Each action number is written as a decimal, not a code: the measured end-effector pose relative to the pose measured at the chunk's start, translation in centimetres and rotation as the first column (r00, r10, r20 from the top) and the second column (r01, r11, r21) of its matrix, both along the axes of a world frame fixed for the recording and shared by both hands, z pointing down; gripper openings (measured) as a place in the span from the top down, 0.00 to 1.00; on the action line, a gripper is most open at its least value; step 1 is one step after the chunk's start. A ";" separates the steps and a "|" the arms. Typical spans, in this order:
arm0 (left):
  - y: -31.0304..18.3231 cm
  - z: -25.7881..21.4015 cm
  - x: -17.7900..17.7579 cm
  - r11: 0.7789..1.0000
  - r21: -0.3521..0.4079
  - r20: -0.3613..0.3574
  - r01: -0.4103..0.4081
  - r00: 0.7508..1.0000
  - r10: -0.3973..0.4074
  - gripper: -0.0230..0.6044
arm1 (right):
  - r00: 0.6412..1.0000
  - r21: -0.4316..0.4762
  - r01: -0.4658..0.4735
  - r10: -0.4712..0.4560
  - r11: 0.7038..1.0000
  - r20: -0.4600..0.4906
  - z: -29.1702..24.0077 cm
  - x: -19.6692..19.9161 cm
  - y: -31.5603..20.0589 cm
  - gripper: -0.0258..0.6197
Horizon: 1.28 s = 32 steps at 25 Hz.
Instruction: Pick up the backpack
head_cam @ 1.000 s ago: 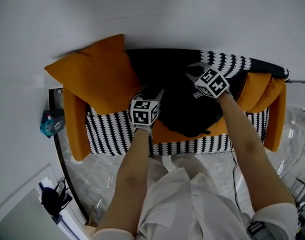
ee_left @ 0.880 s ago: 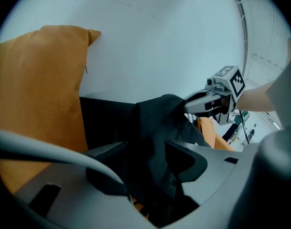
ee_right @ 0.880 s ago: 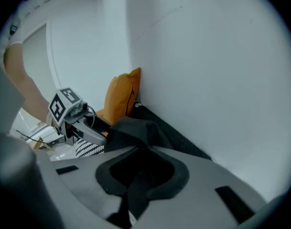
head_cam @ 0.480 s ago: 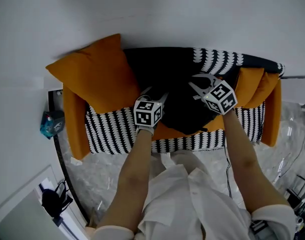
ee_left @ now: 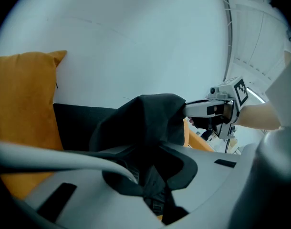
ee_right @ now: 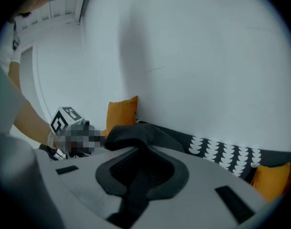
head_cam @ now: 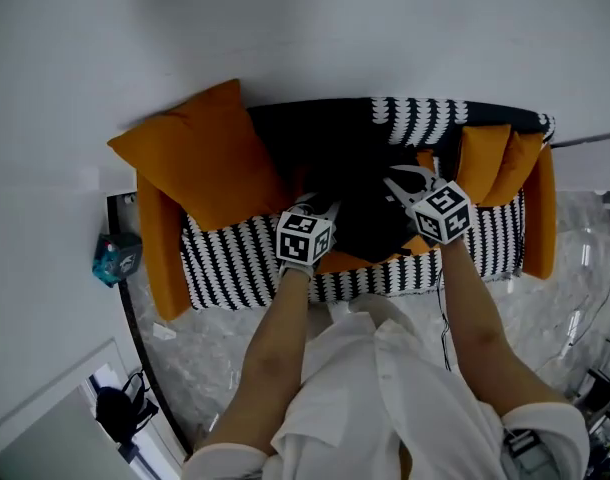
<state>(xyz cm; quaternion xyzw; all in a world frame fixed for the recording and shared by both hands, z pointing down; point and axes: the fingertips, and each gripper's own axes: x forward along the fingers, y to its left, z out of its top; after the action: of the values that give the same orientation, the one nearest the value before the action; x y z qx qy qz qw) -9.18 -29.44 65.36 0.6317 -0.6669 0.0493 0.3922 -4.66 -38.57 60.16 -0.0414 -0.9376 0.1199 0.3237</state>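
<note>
One orange cushion [head_cam: 198,158] beside the black backpack [head_cam: 365,223], patterned sofa [head_cam: 230,263] beneath.

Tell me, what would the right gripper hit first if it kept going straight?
The black backpack: the right gripper is shut on its fabric. Beyond that, probably the sofa's dark backrest, though depth is unclear.
</note>
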 end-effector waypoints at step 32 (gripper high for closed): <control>4.6 -21.6 3.5 0.955 0.194 0.234 -0.226 0.956 0.179 0.89 | 0.928 -0.143 -0.173 0.210 0.974 0.308 -16.7 6.7 6.3 0.89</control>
<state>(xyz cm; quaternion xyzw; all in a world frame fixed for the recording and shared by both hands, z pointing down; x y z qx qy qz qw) -5.70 -24.88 43.71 0.7272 -0.6379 0.0833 0.2393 1.99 -32.26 43.43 0.0130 -0.9689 0.1957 0.1508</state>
